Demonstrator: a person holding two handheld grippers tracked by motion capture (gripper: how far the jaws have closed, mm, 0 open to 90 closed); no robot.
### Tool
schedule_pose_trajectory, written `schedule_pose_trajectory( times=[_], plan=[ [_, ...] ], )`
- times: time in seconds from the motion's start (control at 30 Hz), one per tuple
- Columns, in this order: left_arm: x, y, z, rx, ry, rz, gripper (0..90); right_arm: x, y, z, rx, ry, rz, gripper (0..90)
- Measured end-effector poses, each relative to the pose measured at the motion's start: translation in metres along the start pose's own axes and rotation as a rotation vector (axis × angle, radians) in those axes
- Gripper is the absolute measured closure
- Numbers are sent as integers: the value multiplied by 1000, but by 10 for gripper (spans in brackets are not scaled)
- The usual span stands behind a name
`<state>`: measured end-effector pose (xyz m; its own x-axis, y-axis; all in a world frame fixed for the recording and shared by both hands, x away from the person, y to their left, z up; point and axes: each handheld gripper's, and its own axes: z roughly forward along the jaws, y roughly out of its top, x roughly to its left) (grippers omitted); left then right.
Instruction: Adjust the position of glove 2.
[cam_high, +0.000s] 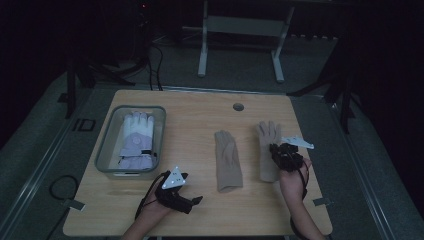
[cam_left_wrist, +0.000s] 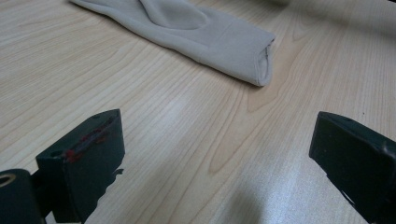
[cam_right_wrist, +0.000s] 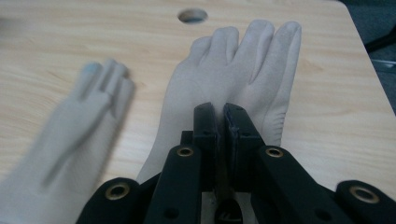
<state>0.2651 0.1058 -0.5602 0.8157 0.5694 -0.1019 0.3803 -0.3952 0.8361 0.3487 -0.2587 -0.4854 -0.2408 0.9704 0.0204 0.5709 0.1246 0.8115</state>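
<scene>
We log the right tool clenched on the right beige glove, near the tabletop's right edge. Its long axis runs front to back. The left tool, released, is farther off.

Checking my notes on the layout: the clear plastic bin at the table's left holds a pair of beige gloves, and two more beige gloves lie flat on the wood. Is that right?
Not quite: the clear plastic bin holds white-and-lilac gloves, as the high view shows. Two beige fabric gloves do lie flat on the wooden table.
</scene>
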Motion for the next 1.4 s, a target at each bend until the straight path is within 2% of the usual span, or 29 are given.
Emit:
schedule_pose_trajectory(
  times=[0.17, 0.43, 0.67, 0.77, 0.87, 1.03, 1.2, 1.4],
  plan=[
    [1, 0, -1, -13, -3, -2, 34, 22, 9, -4, -19, 31, 1, 840],
    [0, 1, -2, -19, -1, -1, 33, 62, 13, 1, -8, 89, -11, 840],
    [2, 2, -3, -31, 0, -8, 34, 96, 21, 6, -5, 122, -26, 840],
    [1, 2, -4, -33, 14, -5, 33, 107, 20, 12, 6, 119, -40, 840],
    [1, 3, -4, -37, 15, -2, 33, 111, 15, 18, 20, 117, -36, 839],
    [-1, 3, -3, -36, 14, -3, 33, 112, 2, 31, 60, 127, 5, 838],
    [-3, 4, -2, -32, 16, 6, 33, 116, -8, 43, 93, 121, 3, 837],
    [-3, 3, 0, -35, 8, 16, 33, 113, -16, 51, 112, 119, -3, 826]
  ],
)
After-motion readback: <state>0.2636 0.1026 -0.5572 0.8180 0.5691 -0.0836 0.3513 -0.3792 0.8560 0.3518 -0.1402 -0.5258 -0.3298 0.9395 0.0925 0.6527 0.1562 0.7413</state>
